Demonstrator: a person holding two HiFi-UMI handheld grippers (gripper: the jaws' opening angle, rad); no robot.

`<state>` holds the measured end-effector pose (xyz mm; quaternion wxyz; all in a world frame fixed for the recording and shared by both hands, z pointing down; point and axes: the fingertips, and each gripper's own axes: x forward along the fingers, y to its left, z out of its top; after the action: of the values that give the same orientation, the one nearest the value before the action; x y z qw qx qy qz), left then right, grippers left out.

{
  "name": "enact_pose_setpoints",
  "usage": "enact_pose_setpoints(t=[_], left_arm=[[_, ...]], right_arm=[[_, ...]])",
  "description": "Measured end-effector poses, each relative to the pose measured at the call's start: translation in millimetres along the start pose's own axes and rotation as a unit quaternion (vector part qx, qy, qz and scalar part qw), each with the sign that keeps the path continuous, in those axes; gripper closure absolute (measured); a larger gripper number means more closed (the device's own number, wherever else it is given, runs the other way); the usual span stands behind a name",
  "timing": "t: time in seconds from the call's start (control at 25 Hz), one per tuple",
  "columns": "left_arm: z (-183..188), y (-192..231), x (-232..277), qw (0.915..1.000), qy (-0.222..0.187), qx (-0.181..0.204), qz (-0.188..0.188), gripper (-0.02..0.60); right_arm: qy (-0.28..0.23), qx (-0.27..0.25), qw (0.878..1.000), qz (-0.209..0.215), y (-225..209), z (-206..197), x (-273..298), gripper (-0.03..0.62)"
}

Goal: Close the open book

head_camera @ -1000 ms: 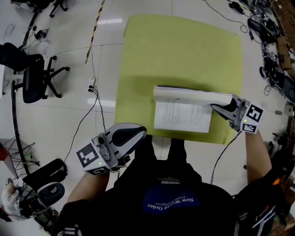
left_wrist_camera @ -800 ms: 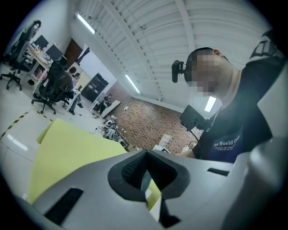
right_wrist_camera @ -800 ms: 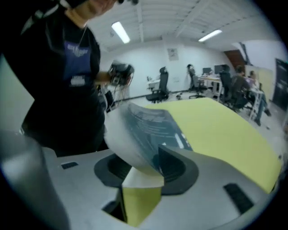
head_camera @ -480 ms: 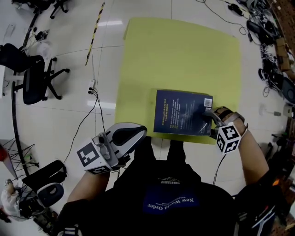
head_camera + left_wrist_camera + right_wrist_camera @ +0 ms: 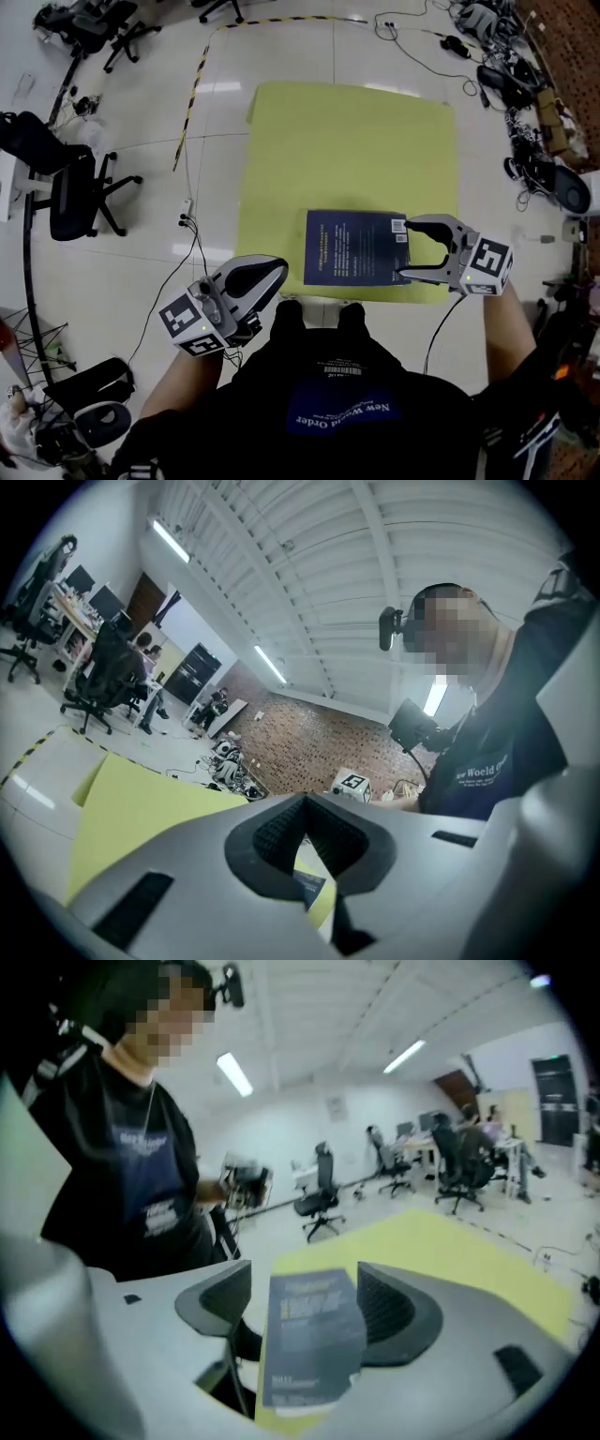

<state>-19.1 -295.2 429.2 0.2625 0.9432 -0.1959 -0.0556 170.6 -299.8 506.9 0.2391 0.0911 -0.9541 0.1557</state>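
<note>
Head view looks steeply down on mat (image 5: 352, 141) & book (image 5: 354, 247). Both gripper views look along own jaws; all 3 share mat.

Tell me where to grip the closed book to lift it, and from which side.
Probably its right edge, coming from the right. The book lies flat on the mat, so only an edge offers a thin part to pinch, and the right claw, its jaws opening clear of the book, hangs at that edge.

Bright, even light from ceiling strip lamps (image 5: 173, 541) throws white glare on the glossy floor (image 5: 221, 87), both gripper views bulge and darken at their rims, and the right gripper view blurs the book (image 5: 309, 1335).
</note>
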Motion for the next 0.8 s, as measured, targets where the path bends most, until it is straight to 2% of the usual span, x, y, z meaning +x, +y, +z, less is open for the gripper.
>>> enact_pose_setpoints(t=[0.08, 0.16, 0.2, 0.24, 0.36, 0.48, 0.52, 0.68, 0.8], left_arm=[[16, -5, 3, 0.9999, -0.004, 0.008, 0.007, 0.577], [34, -12, 5, 0.9996, -0.011, 0.020, 0.014, 0.577], [44, -15, 5, 0.9994, -0.015, 0.028, 0.016, 0.577], [55, -17, 5, 0.9990, -0.020, 0.036, 0.019, 0.577], [89, -21, 7, 0.9967, -0.043, 0.064, 0.027, 0.577], [119, -28, 12, 0.9932, -0.064, 0.094, 0.025, 0.577], [126, -31, 13, 0.9922, -0.068, 0.102, 0.022, 0.577], [134, -34, 14, 0.9903, -0.071, 0.118, 0.019, 0.577], [133, -29, 14, 0.9899, -0.073, 0.120, 0.021, 0.577]], right_arm=[[-0.094, 0.037, 0.994, -0.045, -14, 58, -23, 0.253], [-0.156, 0.057, 0.983, -0.076, -17, 103, -46, 0.256], [-0.182, 0.059, 0.977, -0.090, -16, 122, -56, 0.296], [-0.206, 0.057, 0.972, -0.103, -14, 140, -66, 0.369], [-0.258, 0.052, 0.956, -0.133, -4, 178, -85, 0.475], [-0.282, 0.063, 0.943, -0.165, -4, 197, -95, 0.585], [-0.287, 0.071, 0.939, -0.174, -5, 201, -97, 0.605], [-0.288, 0.115, 0.926, -0.217, -18, 196, -103, 0.606], [-0.274, 0.136, 0.920, -0.243, -26, 180, -101, 0.606]])
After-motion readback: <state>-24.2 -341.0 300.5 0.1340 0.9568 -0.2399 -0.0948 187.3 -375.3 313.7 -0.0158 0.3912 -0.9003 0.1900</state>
